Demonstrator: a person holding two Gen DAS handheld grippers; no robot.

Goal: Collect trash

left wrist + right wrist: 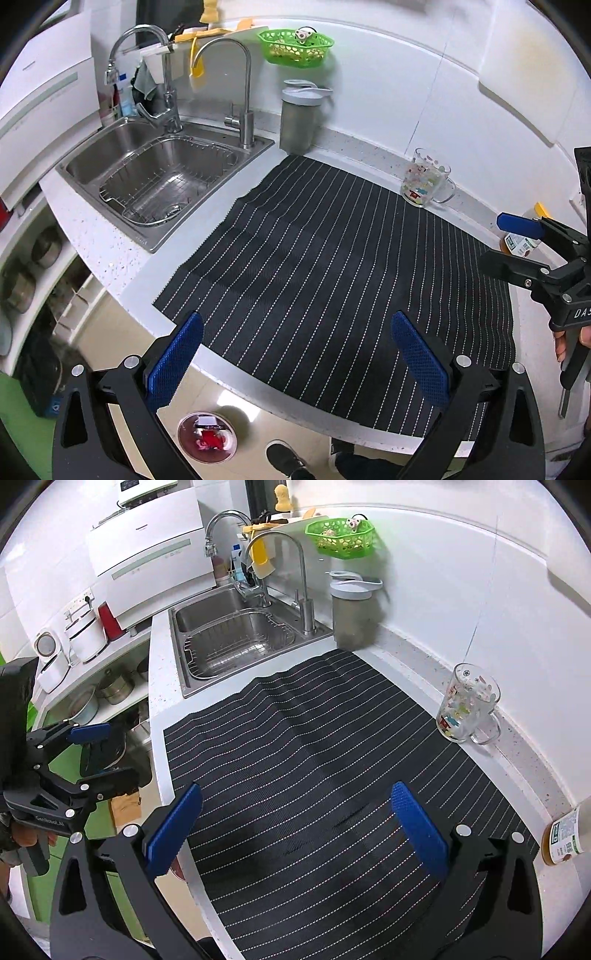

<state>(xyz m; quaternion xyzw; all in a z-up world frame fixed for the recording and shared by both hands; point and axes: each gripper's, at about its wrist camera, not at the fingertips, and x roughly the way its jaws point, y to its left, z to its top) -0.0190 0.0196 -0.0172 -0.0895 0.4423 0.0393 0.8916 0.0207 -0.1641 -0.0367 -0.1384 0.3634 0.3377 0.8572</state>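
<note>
Both tools released, empty: left tool (pixel 295 354), right tool (pixel 295 827). Striped black mat (pixel 314 757) bare. Judgement: approach labelled amber bottle (pixel 563 840) (frame right edge) squarely, avoiding printed glass mug (pixel 467 707).

A home kitchen; steel sink (pixel 159 181), faucets (pixel 229 74), tiled counter (pixel 517 746).

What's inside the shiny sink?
A wire rack sits inside the sink. Nothing else shows through its bars, though the sink's near wall hides part of the bottom.
</note>
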